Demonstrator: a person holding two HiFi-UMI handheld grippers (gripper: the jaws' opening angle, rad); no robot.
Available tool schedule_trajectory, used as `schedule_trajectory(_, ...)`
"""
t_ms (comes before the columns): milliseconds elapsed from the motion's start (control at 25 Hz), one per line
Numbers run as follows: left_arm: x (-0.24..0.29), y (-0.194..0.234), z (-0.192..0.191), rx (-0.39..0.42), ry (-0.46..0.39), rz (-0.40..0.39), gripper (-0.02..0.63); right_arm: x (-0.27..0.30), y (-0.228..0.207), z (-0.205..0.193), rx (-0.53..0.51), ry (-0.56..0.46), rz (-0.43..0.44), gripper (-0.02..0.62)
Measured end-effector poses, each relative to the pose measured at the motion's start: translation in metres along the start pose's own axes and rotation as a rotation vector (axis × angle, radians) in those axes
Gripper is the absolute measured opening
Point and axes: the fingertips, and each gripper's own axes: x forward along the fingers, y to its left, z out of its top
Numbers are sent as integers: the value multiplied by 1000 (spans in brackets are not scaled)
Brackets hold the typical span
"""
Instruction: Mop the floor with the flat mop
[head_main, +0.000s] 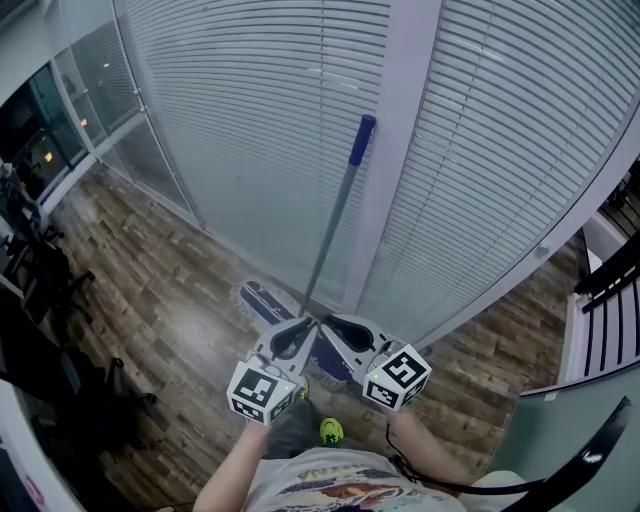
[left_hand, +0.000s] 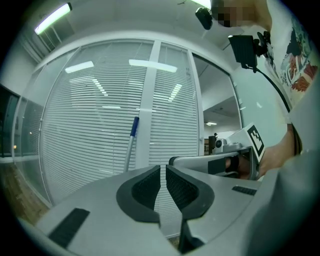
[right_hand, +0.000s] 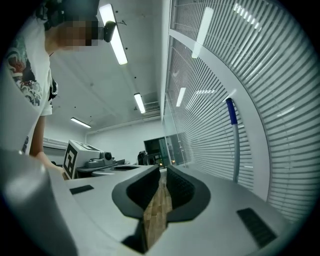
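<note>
plainly, nothing is held yet. the wooden floor (head_main: 150, 290) runs under a far wall of white blinds (head_main: 250, 120), split by one white pillar (head_main: 400, 130). the flat mop (head_main: 335, 215) leans against that pillar, its blue-capped handle (left_hand: 131, 142) propped only at the top. its mop head (head_main: 262, 300) lies flat on the floor, just left of the pillar's foot.

the left gripper (head_main: 297, 335) and right gripper (head_main: 340, 328) sit side by side just near of the handle's lower part. in each gripper view the jaws are drawn together to a thin slit with nothing between them. the handle stands clear of both pairs, left of the left one and right of the right one.

risks, as i judge them:
- a nudge from the closed jaws could slide the leaning handle off the pillar and drop it against the blinds or onto the floor.
- both pairs of jaws must open before they can take the thin round handle, and a shallow pinch might let it twist or slip.
- the mop head lies close to the person's feet, so a step forward could catch it.

count: one floor, one pillar, one flat mop, two grippers, one green shoe (head_main: 331, 431) in sight.
</note>
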Motion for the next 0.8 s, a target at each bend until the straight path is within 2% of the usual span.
schedule_trajectory(200, 42, 38, 6, 2, 0, -84, 17, 29, -47, 11, -9, 4, -94, 40)
schedule_trajectory(600, 130, 117, 34, 70, -18, -248, 22, 89, -140, 47, -59, -34, -274, 41)
schedule_trajectory(800, 168, 148, 23, 74, -3, -283, 111, 107, -184, 51, -83, -39, -371, 51)
